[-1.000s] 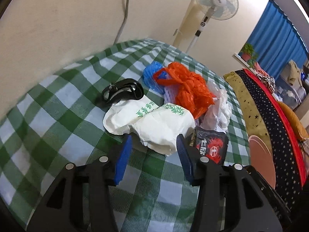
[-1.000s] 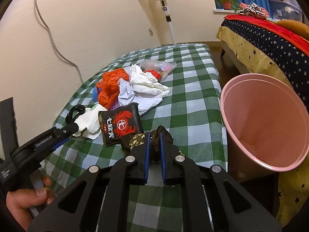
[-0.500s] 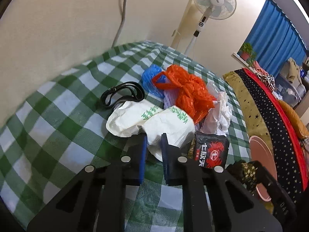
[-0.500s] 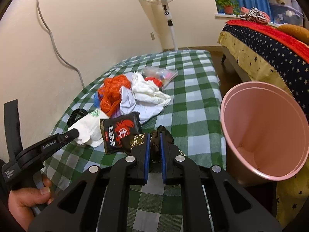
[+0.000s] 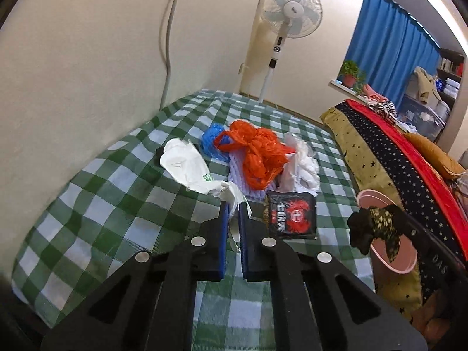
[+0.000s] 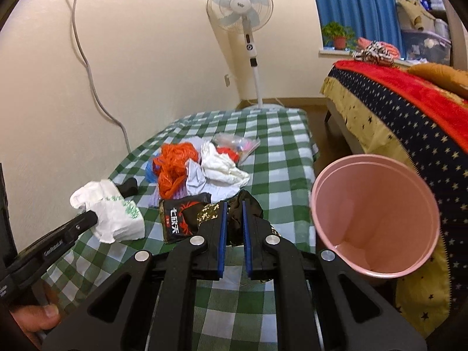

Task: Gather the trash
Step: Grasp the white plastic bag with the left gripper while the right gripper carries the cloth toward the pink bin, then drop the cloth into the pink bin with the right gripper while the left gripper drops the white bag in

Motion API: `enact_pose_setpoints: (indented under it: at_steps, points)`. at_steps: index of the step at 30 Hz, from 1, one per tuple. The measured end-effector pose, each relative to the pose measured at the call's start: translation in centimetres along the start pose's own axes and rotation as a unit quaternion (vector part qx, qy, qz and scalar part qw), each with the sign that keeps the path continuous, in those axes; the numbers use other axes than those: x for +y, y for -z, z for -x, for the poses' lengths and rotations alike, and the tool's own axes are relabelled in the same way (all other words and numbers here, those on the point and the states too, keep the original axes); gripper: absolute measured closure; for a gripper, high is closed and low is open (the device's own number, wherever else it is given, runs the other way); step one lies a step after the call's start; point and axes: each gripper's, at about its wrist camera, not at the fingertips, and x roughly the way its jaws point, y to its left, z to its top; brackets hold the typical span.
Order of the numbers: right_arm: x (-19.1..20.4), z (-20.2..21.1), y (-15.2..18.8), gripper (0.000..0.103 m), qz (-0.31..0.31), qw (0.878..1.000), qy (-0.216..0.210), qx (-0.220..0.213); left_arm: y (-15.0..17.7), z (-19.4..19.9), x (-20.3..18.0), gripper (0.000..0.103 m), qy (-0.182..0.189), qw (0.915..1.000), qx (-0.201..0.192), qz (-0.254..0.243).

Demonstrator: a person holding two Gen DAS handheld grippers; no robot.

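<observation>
My left gripper (image 5: 232,204) has its jaws closing, pinched on a corner of the white plastic bag with green print (image 5: 190,169). The bag hangs stretched above the green checked tablecloth (image 5: 117,204). In the right wrist view the same bag (image 6: 117,213) dangles from the left fingertips. My right gripper (image 6: 232,204) is shut on a crumpled black-and-gold wrapper (image 6: 251,207), raised off the table left of the pink bin (image 6: 377,204). In the left wrist view that wrapper (image 5: 377,222) hangs in front of the bin's rim (image 5: 371,194).
On the cloth lie a black-and-red snack packet (image 5: 292,216), an orange bag (image 5: 257,152), a blue bag (image 5: 210,137), white crumpled plastic (image 5: 301,161) and a black strap (image 6: 128,187). A standing fan (image 5: 289,11) is behind the table, a bed (image 5: 409,161) to the right.
The left jaws came together on the white bag and lifted it off the cloth. The right gripper rose with the dark wrapper, and the pink bin now looks closer.
</observation>
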Motion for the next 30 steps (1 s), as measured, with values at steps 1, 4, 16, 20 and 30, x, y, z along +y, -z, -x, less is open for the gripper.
enact_pose_setpoints:
  at_steps: [1, 4, 16, 20, 30]
  points:
    - [-0.1, 0.3, -0.1, 0.093, 0.0, 1.0, 0.002, -0.003, 0.0, 0.4, -0.2, 0.096, 0.002, 1.0, -0.004, -0.005]
    - [-0.6, 1.6, -0.5, 0.093, 0.0, 1.0, 0.013, -0.013, 0.0, 1.6, -0.8, 0.096, 0.01, 0.9997, -0.014, -0.017]
    - [-6.4, 6.4, -3.7, 0.093, -0.032, 0.995, 0.084, -0.044, -0.3, 3.6, -5.5, 0.097, 0.078, 0.9945, -0.025, -0.066]
    - [-8.5, 7.2, -5.2, 0.093, -0.038, 0.993, 0.104, -0.051, -0.6, 3.3, -7.8, 0.097, 0.102, 0.9913, -0.022, -0.08]
    - [-13.7, 7.2, -8.3, 0.093, -0.05, 0.986, 0.144, -0.067, -1.5, 1.5, -14.3, 0.097, 0.154, 0.9804, -0.017, -0.121]
